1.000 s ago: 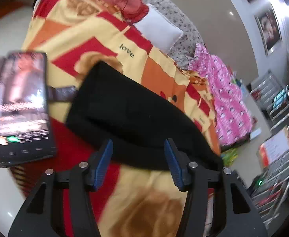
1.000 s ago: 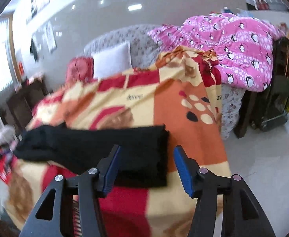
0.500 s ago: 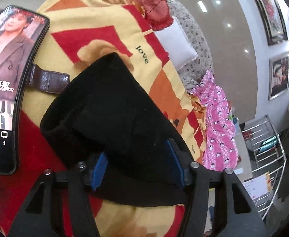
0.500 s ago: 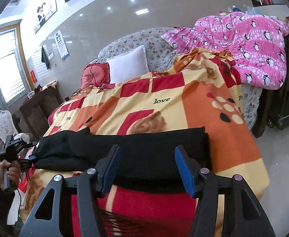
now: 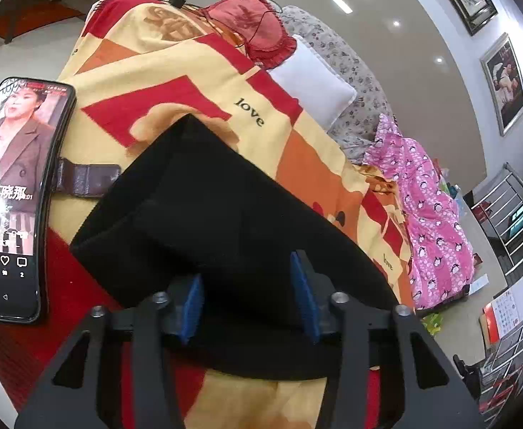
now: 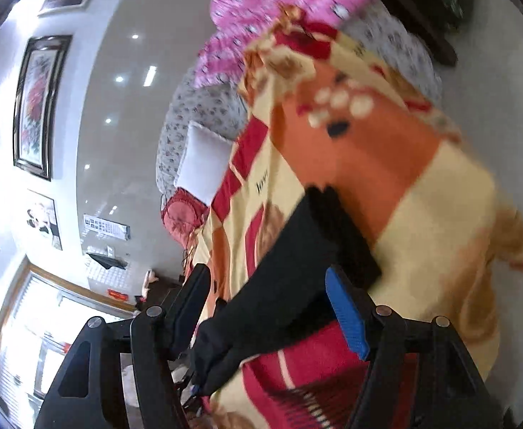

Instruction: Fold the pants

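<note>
Black pants (image 5: pixel 208 207), folded into a long strip, lie across a yellow, red and orange blanket (image 5: pixel 175 71). My left gripper (image 5: pixel 249 302) straddles their near end. Its blue pads (image 5: pixel 306 296) stand on either side of the cloth and the jaws are closing, with no clear squeeze showing. In the blurred, rolled right wrist view, the other end of the pants (image 6: pixel 297 268) lies between the fingers of my right gripper (image 6: pixel 268 311). Those jaws are opening, and the blue pad (image 6: pixel 345 314) stands off the cloth.
A lit phone (image 5: pixel 11 196) in a brown case with a strap (image 5: pixel 86 178) lies on the blanket left of the pants. A red cushion (image 5: pixel 258 25) and a white pillow (image 5: pixel 311 85) sit at the far end. Pink penguin-print cloth (image 5: pixel 429 221) and a metal rack (image 5: pixel 511 214) are at the right.
The left gripper moved in over the pants' near end and its jaws narrowed around the cloth. The right gripper rolled sharply, tipping its view sideways, and its jaws widened.
</note>
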Available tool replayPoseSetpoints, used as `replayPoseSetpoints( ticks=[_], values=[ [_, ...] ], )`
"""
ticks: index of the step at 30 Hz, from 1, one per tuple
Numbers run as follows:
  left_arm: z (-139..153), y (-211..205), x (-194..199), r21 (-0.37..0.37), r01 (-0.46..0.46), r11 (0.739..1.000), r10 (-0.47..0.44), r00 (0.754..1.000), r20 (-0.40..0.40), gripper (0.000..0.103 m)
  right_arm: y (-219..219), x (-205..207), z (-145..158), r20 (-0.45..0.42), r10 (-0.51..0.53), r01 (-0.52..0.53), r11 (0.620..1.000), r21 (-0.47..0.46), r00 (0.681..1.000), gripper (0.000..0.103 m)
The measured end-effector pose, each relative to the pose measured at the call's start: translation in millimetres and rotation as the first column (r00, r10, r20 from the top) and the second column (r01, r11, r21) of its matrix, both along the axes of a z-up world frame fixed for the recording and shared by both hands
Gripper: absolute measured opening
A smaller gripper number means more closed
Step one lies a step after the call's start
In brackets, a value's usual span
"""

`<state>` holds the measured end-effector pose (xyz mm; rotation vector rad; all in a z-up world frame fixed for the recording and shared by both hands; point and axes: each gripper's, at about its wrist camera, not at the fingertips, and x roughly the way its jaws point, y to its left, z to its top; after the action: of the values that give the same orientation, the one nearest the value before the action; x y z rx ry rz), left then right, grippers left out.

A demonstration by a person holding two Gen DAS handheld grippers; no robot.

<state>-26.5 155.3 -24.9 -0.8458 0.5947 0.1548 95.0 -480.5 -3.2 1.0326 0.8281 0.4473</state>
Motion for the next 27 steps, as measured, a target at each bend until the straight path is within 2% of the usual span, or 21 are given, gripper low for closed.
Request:
replayPoseSetpoints(
  ticks=[4,9,10,11,13,14,16,18,21,23,25,27],
  values=[
    [0.8,-2.6,0.6,0.019,-0.005,1.000,0.005,1.000,-0.003,0.051,13.5,4.5,-11.8,-0.046,0.037,-0.038,0.999,-0.013,0.998,0.068],
    [-0.2,0.6,-1.0,0.001,-0.020,1.000,0.020,1.000,0.000,0.049,20.8,14.3,-27.3,-0.114,0.021,-0.030,0.996,-0.082,0.993,0.055],
    [-0.7,1.8,-1.2,0.001,-0.021,1.000,0.021,1.000,-0.003,0.044,20.0,15.1,-29.8,-0.120,0.013,-0.023,0.996,-0.081,0.993,0.053],
    [-0.8,3.1,-1.6,0.010,-0.030,1.000,0.030,0.999,-0.015,0.027,18.6,15.2,-33.3,-0.125,0.000,-0.010,0.997,-0.079,0.992,0.045],
    [-2.2,6.3,-0.3,0.026,-0.029,0.999,0.030,0.998,-0.049,0.009,17.7,15.7,-37.1,-0.118,-0.006,-0.005,0.995,-0.095,0.993,0.022],
    [-2.7,8.1,-0.8,0.020,-0.032,0.999,0.033,0.998,-0.053,0.007,17.9,16.8,-37.6,-0.114,0.001,-0.013,0.994,-0.106,0.994,0.005],
    [2.4,10.7,0.3,0.024,-0.034,0.999,0.035,0.997,-0.067,0.006,18.9,18.2,-34.0,-0.098,0.004,-0.018,0.989,-0.148,0.995,0.004],
    [20.8,15.0,8.2,0.042,-0.032,0.999,0.035,0.998,-0.052,0.005,22.8,27.2,-17.7,-0.057,0.015,-0.025,0.983,-0.184,0.998,0.004],
    [61.7,30.5,35.7,0.054,-0.018,0.998,0.018,1.000,0.006,0.005,26.3,57.8,14.3,0.010,0.024,-0.022,0.988,-0.155,1.000,0.004],
    [88.0,45.1,57.8,0.039,-0.002,0.999,0.000,0.999,0.044,0.006,34.7,86.7,51.1,0.094,0.039,-0.027,0.991,-0.130,0.995,0.004],
    [105.4,54.4,56.8,0.025,-0.028,0.999,0.026,0.997,0.079,0.005,40.2,95.7,77.7,0.166,0.038,-0.018,0.993,-0.119,0.985,0.004],
    [110.3,54.7,42.1,0.050,-0.032,0.998,0.026,0.994,0.107,0.006,43.1,87.8,100.0,0.246,0.046,-0.023,0.995,-0.096,0.968,0.004]
  ],
)
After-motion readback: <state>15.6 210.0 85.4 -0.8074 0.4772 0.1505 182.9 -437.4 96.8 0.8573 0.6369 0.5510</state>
